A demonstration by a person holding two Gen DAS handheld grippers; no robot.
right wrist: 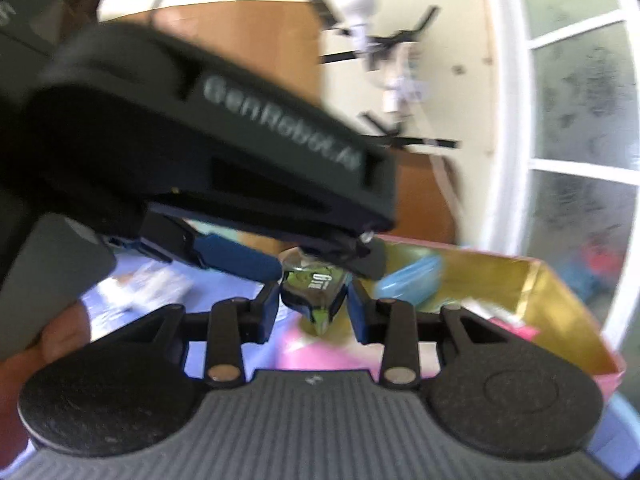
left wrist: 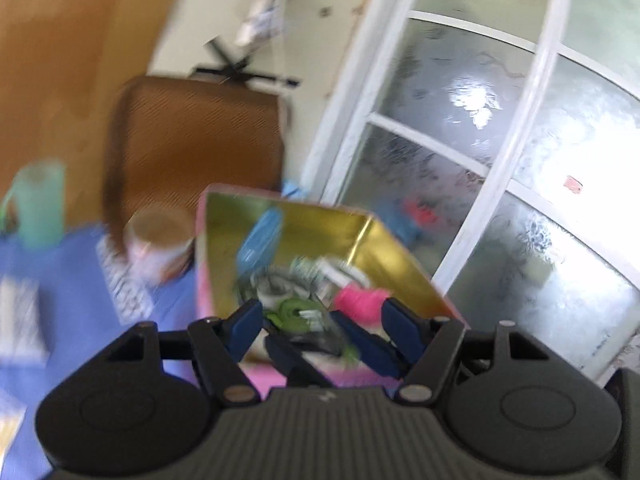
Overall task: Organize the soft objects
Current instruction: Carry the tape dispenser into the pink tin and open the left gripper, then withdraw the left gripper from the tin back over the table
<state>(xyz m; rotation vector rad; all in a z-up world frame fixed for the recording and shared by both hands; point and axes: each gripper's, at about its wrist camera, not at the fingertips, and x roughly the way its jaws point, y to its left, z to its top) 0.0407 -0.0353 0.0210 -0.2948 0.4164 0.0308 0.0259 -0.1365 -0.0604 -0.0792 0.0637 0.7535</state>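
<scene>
A small green and black soft packet hangs over the near edge of a pink box lined in gold. My right gripper is shut on its lower half. From above and the left, my left gripper comes over it, and its fingers sit against the packet's crumpled top. In the left wrist view the packet lies between the left gripper's pads, with the right gripper's blue fingers just under it. The box holds a blue item and a pink bundle. Both views are blurred.
A blue cloth covers the table, with a green jug and a clear cup at the left. A brown chair back stands behind the box. A white-framed frosted window fills the right. A person's hand grips the left tool.
</scene>
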